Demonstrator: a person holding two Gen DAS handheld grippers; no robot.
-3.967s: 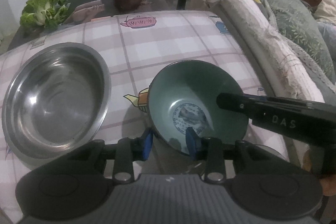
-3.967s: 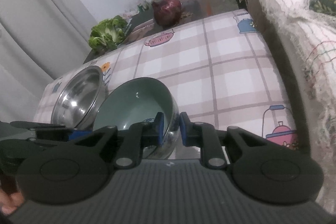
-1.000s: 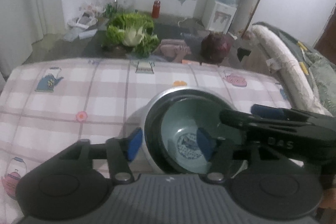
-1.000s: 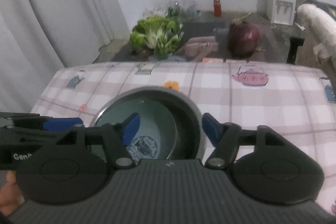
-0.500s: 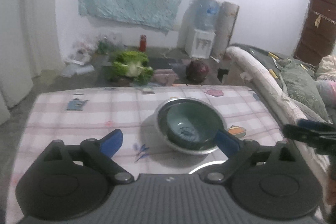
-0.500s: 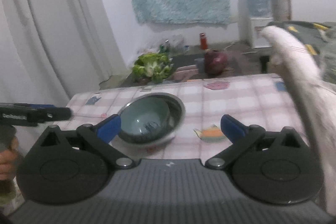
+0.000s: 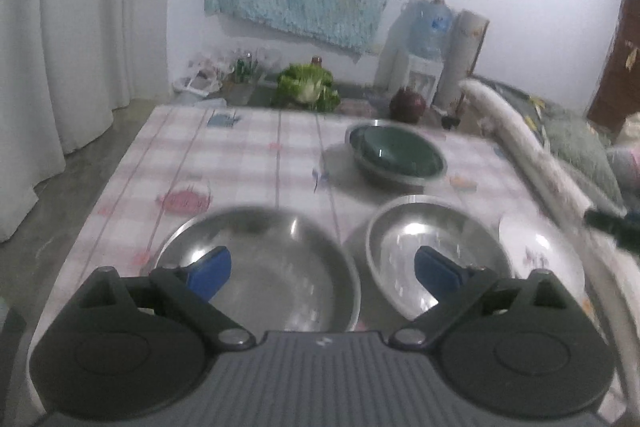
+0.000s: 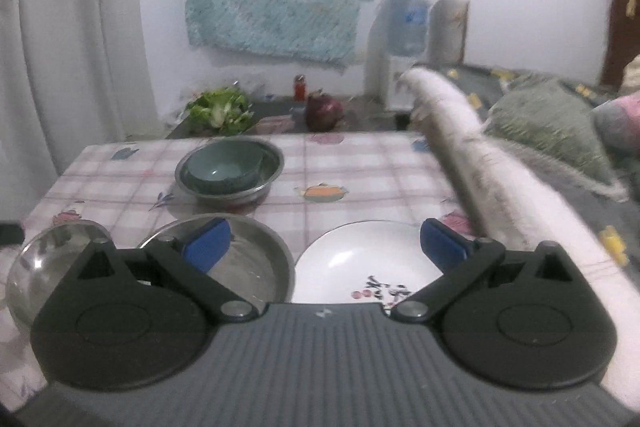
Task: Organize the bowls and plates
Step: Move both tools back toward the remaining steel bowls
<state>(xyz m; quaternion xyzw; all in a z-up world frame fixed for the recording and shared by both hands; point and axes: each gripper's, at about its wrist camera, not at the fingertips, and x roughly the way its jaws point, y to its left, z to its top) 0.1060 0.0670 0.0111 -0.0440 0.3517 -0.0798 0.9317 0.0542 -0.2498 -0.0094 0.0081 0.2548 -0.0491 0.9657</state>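
Observation:
A green bowl (image 7: pixel 400 149) (image 8: pixel 224 167) sits nested inside a steel bowl (image 7: pixel 394 177) (image 8: pixel 240 193) at the far middle of the checked table (image 7: pixel 248 155). Near me lie a steel plate (image 7: pixel 264 267) (image 8: pixel 36 259), a second steel plate (image 7: pixel 436 247) (image 8: pixel 248 259) and a white plate with a flower print (image 7: pixel 536 251) (image 8: pixel 368 267). My left gripper (image 7: pixel 322 265) is open and empty above the two steel plates. My right gripper (image 8: pixel 324 245) is open and empty above the second steel plate and the white plate. Its tip shows at the right of the left wrist view (image 7: pixel 612 221).
A rolled white blanket (image 8: pixel 480 167) and bedding (image 8: pixel 552 123) run along the table's right side. Beyond the far edge are leafy greens (image 8: pixel 222 109), a dark red cabbage (image 8: pixel 324 111) and a water dispenser (image 8: pixel 404 39). A curtain (image 7: pixel 60 27) hangs at the left.
Both grippers have let go of the green bowl, left it inside the steel bowl and pulled back and up. Their jaws have opened wide. The near plates have come into view.

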